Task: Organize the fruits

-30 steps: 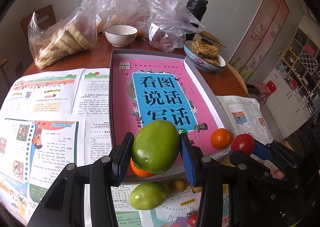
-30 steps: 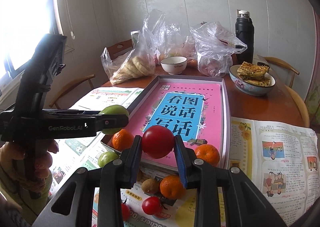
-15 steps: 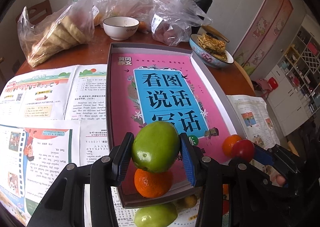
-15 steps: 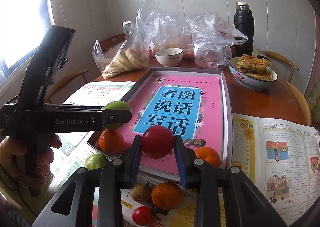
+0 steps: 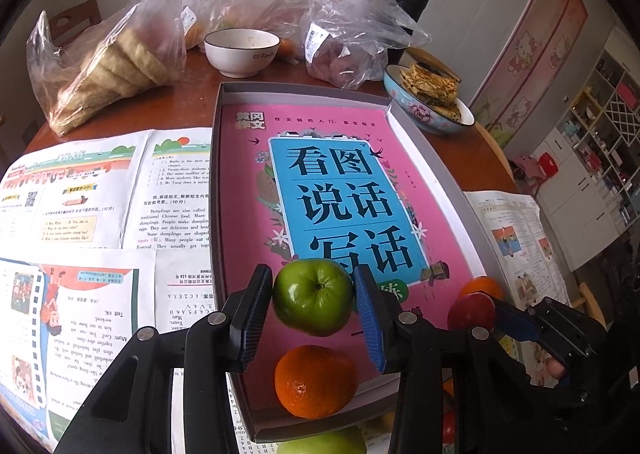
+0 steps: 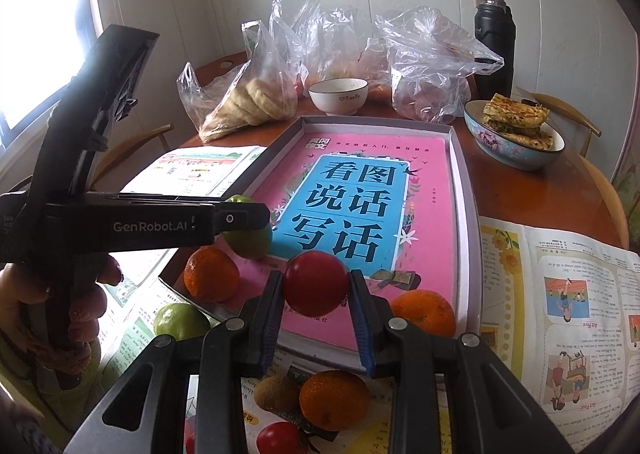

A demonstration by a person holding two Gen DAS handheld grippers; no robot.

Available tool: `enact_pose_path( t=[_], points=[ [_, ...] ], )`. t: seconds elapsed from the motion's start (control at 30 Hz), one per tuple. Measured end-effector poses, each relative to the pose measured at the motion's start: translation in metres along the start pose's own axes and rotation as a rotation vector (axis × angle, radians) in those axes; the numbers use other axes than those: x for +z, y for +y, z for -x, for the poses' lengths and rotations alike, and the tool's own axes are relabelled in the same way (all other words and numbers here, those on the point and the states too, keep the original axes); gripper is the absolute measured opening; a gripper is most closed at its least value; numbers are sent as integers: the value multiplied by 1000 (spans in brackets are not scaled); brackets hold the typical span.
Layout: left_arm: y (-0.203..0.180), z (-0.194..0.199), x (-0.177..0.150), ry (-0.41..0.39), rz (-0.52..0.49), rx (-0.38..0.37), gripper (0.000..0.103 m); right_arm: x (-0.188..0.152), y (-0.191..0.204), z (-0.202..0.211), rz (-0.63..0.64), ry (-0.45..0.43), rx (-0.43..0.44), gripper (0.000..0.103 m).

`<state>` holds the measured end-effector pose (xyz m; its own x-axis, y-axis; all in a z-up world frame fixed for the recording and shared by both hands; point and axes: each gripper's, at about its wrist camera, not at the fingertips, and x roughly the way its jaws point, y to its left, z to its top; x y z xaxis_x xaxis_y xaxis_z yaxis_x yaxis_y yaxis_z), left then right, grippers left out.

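Placing step: left hand-held gripper (image 5: 314, 300) pinches the green apple (image 5: 313, 296), its jaws just closing tighter, right hand-held gripper (image 6: 316, 286) pinches the red fruit (image 6: 316, 283) (both low in frame); next, release into the tray (image 5: 216, 190).

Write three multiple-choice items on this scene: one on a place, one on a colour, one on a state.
1. The white bowl stands:
A) in the tray
B) on the table beyond the tray's far wall
C) on a chair

2. The fruit held by the right gripper is:
A) yellow
B) purple
C) red

3. The left gripper is:
A) open and empty
B) shut on a banana
C) shut on a green apple

Key:
1 B: it sits on bare wood behind the tray.
2 C: the fruit between its jaws is red.
3 C: its jaws, which have just been closing, press the green apple's sides.
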<state>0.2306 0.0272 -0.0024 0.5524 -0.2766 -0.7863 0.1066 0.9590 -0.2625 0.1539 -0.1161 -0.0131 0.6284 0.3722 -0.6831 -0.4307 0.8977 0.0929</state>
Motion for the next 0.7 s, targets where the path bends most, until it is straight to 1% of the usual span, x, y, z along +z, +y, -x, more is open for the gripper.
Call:
enact_pose_path(
  t=[0.23,0.33,0.57,0.7],
  points=[
    [9,1,-2,-3,30,-18,43,-1,2,-10,17,28,-15,32],
    [9,3,-5,0,26,-23,43,-2,2,-13,19,36,-12,32],
    [17,12,-12,-16,43,6,44,-5,2,-16,16,49,-18,33],
    [20,13,-14,-17,48,-4,43,-5,3,-18,17,57,-16,33]
  ],
)
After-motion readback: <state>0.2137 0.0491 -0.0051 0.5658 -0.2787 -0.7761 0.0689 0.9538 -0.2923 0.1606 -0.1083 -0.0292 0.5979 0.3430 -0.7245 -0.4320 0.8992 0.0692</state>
